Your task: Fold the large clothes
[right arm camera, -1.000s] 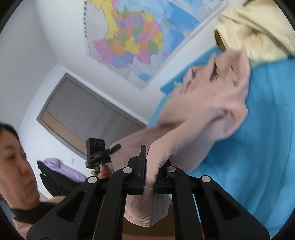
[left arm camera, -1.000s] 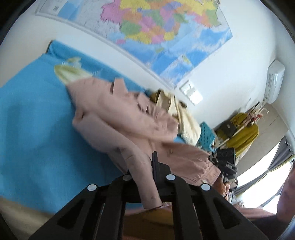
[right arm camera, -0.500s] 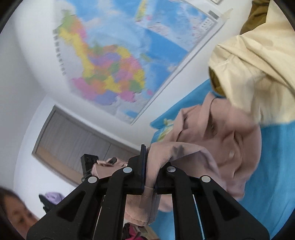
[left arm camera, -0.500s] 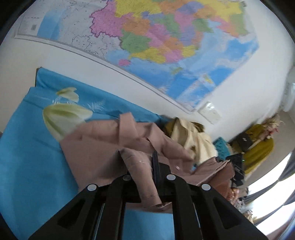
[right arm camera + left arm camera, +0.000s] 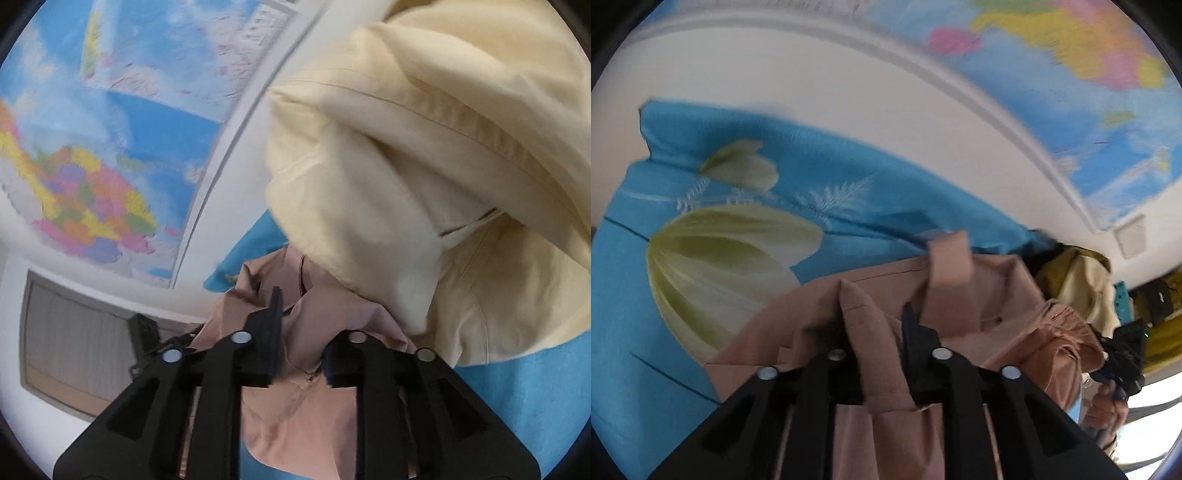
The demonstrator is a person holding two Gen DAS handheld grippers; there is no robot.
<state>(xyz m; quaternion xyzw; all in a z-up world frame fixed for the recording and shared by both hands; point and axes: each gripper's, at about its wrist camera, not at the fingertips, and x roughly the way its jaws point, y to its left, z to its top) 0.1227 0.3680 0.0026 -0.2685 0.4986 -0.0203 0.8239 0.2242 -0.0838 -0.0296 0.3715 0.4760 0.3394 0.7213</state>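
The pink coat (image 5: pixel 886 317) has been carried forward over the blue bed sheet (image 5: pixel 635 280) toward the wall, so the fold is judged nearly laid; it now lies bunched beside the cream garment (image 5: pixel 424 166); the left hand-held gripper (image 5: pixel 875 332) stays clamped on a coat edge; the right hand-held gripper (image 5: pixel 303 325) is seen parted around the cloth, tilted upward.

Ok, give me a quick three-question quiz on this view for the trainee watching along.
1. True or false: the pink garment lies on a red sheet.
2. What hangs on the wall? A clock; B map; C mirror.
3. Fill in: the pale garment beside the pink one, close in the right wrist view, is ___ coloured.
Key: 1 false, the sheet is blue; 2 B; 3 cream.
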